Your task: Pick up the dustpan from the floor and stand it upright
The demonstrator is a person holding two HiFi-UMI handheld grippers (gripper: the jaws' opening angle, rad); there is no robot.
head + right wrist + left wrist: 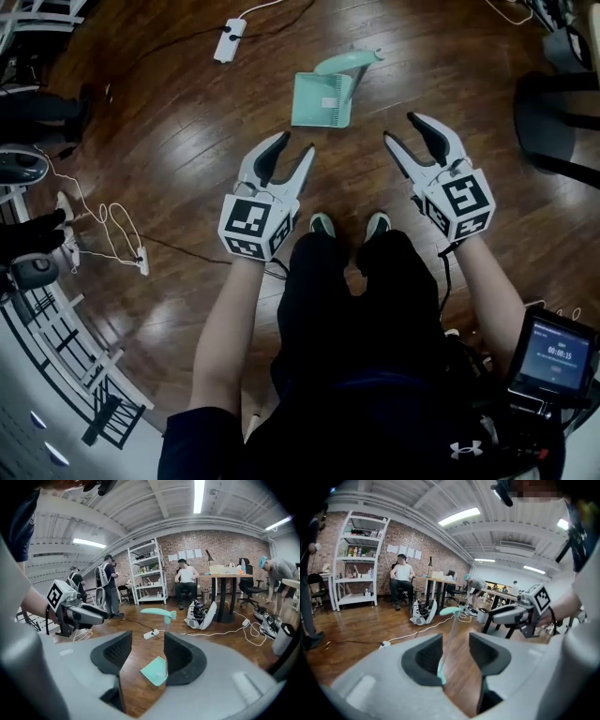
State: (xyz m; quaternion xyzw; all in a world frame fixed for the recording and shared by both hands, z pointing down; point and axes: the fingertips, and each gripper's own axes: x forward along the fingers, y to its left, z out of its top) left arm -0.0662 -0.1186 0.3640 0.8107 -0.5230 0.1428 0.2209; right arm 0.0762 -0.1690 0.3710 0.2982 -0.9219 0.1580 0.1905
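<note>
A mint-green dustpan (323,98) with a long handle (349,62) is on the wooden floor ahead of my feet. In both gripper views it stands upright, with the handle top (159,612) above the pan (154,671). In the left gripper view its thin pole (451,630) shows between the jaws. My left gripper (295,145) is open and empty, short of the pan and to its left. My right gripper (400,128) is open and empty too, to the pan's right. Neither touches it.
A white power strip (230,40) with its cable lies beyond the dustpan. More cables (112,225) trail at the left beside a metal rack (56,337). A dark chair (553,112) stands at the right. My shoes (322,223) are just behind the grippers.
</note>
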